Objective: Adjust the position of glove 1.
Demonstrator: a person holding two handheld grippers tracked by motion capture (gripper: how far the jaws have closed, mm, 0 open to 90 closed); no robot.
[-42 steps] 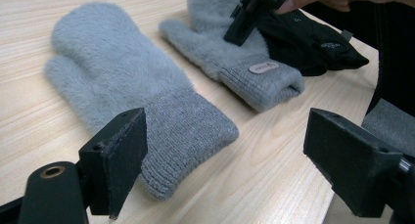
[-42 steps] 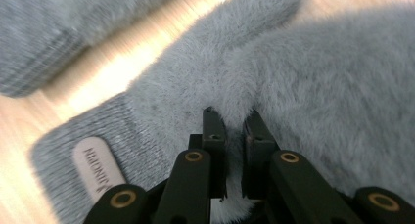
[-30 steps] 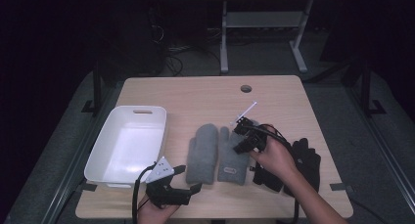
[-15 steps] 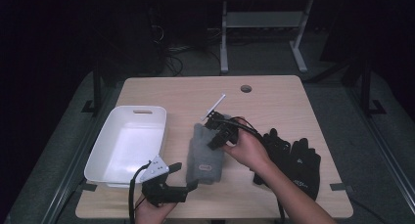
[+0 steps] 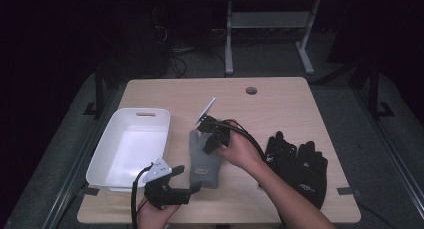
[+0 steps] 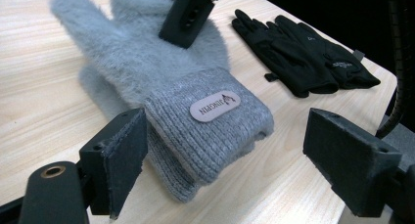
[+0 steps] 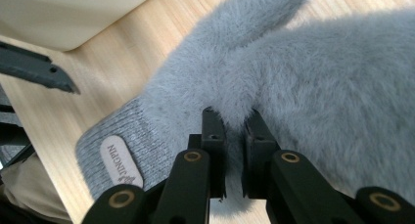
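Note:
Two fluffy grey gloves (image 5: pixel 202 164) lie stacked near the table's front, the upper one (image 6: pixel 161 82) showing a small oval label on its cuff. My right gripper (image 5: pixel 206 147) comes down on the upper glove's palm and is shut on a pinch of its fluff (image 7: pixel 318 87); its jaws (image 7: pixel 234 131) stand almost together. My left gripper (image 5: pixel 189 178) rests low at the front edge, open, with its pads (image 6: pixel 125 155) either side of the cuffs and apart from them. The right gripper's jaws (image 6: pixel 188 13) press into the glove farther off.
A white tray (image 5: pixel 107 164) stands at the left, close to the gloves and my left gripper. A pair of black gloves (image 5: pixel 297 164) lies to the right, under the person's right forearm. The table has a round cable hole (image 5: pixel 251 90) at the back.
My right gripper has carried one grey glove leftward from beside the other and set it on top. The left gripper has stayed in place, open.

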